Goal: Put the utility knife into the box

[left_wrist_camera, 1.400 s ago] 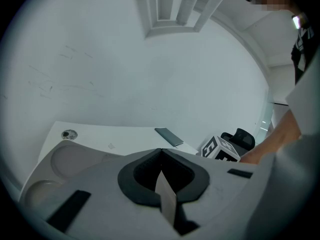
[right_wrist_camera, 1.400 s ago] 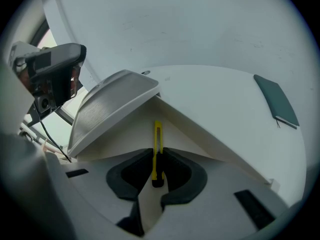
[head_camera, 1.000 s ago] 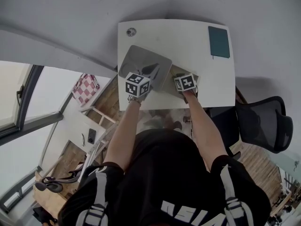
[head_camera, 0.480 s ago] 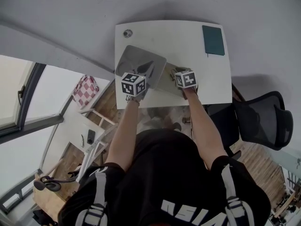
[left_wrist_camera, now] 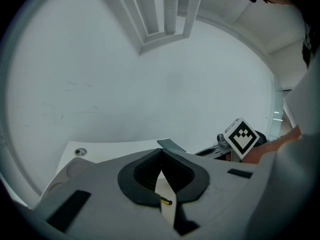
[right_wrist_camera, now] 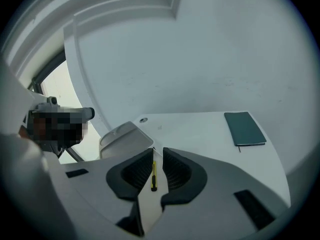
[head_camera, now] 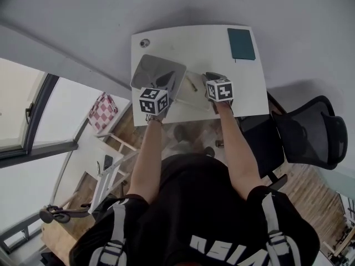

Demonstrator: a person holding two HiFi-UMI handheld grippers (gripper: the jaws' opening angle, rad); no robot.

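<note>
The utility knife [right_wrist_camera: 154,176], yellow and black, lies on the pale floor of the open box [head_camera: 195,93] in the middle of the white table [head_camera: 194,43]. In the head view the knife [head_camera: 191,83] shows as a thin dark line. My right gripper [right_wrist_camera: 157,156] hovers right over it, jaws a narrow gap apart with nothing between them. My left gripper [left_wrist_camera: 160,154] is shut tip to tip over the box's left side, by the raised grey lid [head_camera: 158,72]. Only the knife's tip [left_wrist_camera: 166,201] shows below its jaws.
A dark green notebook [head_camera: 241,43] lies at the table's far right corner. A round cable hole [head_camera: 145,42] sits at the far left corner. A black office chair [head_camera: 308,132] stands to the right of the table, whose near edge runs just below the grippers.
The right gripper has drawn a little to the right off the box, and the knife now shows lying inside it. The left gripper stays by the lid.
</note>
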